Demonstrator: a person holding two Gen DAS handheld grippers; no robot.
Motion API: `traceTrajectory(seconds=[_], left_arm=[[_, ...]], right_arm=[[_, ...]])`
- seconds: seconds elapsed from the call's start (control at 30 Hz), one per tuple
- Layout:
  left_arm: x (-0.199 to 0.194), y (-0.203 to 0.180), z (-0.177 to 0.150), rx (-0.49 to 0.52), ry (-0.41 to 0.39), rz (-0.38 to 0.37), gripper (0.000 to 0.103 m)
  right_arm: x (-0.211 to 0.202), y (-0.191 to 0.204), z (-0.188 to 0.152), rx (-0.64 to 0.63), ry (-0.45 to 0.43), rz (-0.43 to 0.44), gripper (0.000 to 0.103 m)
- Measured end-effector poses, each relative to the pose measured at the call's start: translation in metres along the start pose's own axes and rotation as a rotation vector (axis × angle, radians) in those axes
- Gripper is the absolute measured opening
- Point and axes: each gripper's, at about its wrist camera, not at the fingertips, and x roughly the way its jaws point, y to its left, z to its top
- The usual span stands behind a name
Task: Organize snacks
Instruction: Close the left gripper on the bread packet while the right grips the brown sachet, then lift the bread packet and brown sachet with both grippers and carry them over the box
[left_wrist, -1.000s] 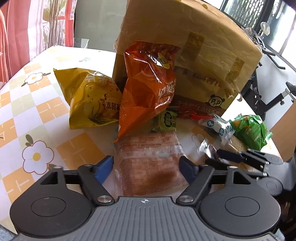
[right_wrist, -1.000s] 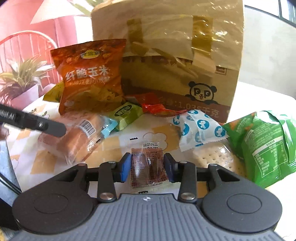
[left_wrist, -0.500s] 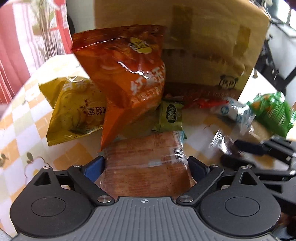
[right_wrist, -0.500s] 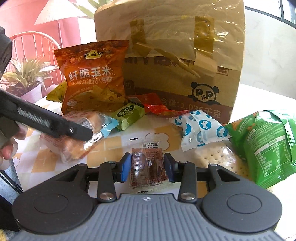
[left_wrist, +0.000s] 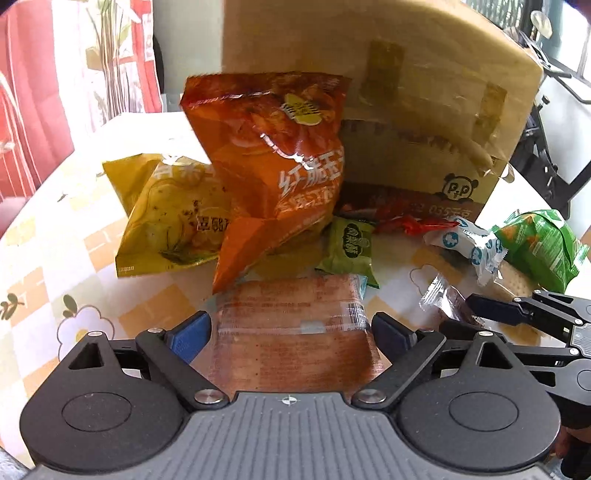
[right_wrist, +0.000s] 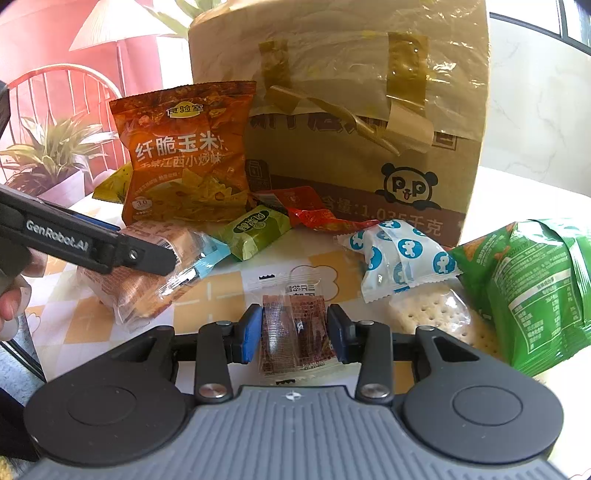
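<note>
**Two snack packets between two sets of jaws**

The left gripper (left_wrist: 290, 332) has just been opening; its jaws stand wide, flanking the clear-wrapped pastry packet (left_wrist: 295, 332) without visibly pressing it. The right gripper (right_wrist: 294, 334) is partly closed, its blue pads (right_wrist: 248, 336) against the sides of a small clear sachet (right_wrist: 295, 332). Beyond the fingertips lie an orange chip bag (right_wrist: 184, 155), a green bag (right_wrist: 532, 288) and a taped cardboard box (right_wrist: 351, 110).

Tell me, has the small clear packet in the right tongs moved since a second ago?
No. The small clear packet sits in the same spot between the right tongs, unchanged against the cardboard box behind.
</note>
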Motion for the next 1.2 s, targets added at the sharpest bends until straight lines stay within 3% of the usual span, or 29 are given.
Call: traceTrajectory(seconds=[0.4, 0.5, 0.53, 0.63, 1.2], left_arm=[[0.011, 0.009, -0.008, -0.005, 0.028, 0.002, 0.100], [0.011, 0.017, -0.010, -0.055, 0.024, -0.033, 0.092], [0.009, 0.018, -0.010, -0.051, 0.022, -0.047, 0.085], [0.003, 0.016, -0.011, -0.040, 0.025, -0.059, 0.082], [-0.026, 0.004, -0.014, 0.005, 0.041, -0.256, 0.080]], right_arm=[[0.000, 0.000, -0.001, 0.001, 0.000, 0.001, 0.041], [0.000, 0.000, -0.001, 0.000, 0.000, 0.001, 0.041], [0.000, 0.000, -0.001, 0.000, 0.000, 0.001, 0.041], [0.000, 0.000, -0.001, -0.002, 0.000, 0.001, 0.041], [-0.017, 0.004, -0.002, -0.010, -0.017, 0.007, 0.041]])
